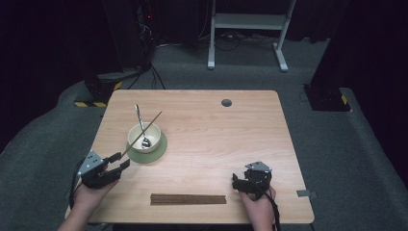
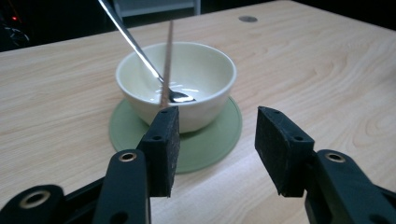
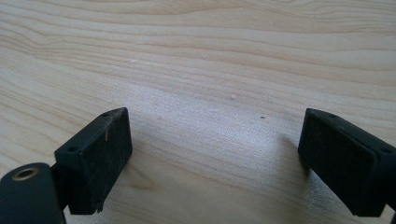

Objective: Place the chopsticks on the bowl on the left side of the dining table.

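A cream bowl point(image 1: 143, 137) point(image 2: 187, 79) stands on a green coaster point(image 1: 161, 150) point(image 2: 210, 140) at the table's left. A metal spoon point(image 1: 139, 119) point(image 2: 133, 42) rests inside it, handle leaning away. One brown chopstick point(image 1: 146, 129) point(image 2: 167, 56) lies slanted across the bowl's rim. Its near end reaches the top of one jaw of my left gripper point(image 1: 122, 160) point(image 2: 217, 135), which is open just in front of the bowl with nothing between its pads. My right gripper point(image 1: 236, 182) point(image 3: 215, 154) is open, low over bare wood at the front right.
A row of dark brown chopsticks point(image 1: 188, 198) lies near the front edge, between the two hands. A grey grommet point(image 1: 226, 102) point(image 2: 247, 19) sits in the tabletop at the back. Beyond the table point(image 1: 216, 139) are a white desk frame and dark equipment on the floor.
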A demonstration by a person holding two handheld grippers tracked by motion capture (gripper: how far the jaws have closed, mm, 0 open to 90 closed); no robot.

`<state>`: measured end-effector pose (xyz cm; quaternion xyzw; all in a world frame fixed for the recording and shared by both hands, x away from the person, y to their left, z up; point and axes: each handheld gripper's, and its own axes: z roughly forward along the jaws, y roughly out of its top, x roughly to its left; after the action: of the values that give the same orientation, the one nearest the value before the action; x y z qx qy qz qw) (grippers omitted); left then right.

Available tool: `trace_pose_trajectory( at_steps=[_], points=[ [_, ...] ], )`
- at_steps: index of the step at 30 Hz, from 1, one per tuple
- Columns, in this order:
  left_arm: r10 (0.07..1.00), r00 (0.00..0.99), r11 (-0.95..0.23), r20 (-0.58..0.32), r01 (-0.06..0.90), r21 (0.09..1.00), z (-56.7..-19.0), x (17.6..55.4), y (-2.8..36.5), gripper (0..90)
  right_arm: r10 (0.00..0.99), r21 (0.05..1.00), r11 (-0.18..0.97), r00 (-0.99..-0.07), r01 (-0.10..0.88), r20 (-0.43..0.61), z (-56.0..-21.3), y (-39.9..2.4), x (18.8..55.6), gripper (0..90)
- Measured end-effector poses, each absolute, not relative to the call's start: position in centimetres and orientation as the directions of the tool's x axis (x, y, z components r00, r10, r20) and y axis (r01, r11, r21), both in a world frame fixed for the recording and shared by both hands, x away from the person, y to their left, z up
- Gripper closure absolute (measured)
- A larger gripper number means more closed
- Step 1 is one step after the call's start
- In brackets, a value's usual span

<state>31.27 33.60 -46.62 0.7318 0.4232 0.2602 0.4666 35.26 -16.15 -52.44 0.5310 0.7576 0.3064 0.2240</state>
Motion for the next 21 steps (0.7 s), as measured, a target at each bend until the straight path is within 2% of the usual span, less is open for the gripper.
trace_pose_trajectory(
  at_steps=[6,21],
  points=[
    [0.843,0.537,-0.226,-0.02,0.388,0.893,-46.9,31.0,32.4,49.7,0.941,0.702,0.249,-0.338,0.667,-0.014,-52.4,-16.2,35.3,9.5],
    [0.72,0.693,-0.407,0.023,0.396,0.823,-49.0,30.5,27.1,50.4,0.941,0.702,0.25,-0.338,0.667,-0.014,-52.4,-16.1,35.3,9.5]
  ],
)
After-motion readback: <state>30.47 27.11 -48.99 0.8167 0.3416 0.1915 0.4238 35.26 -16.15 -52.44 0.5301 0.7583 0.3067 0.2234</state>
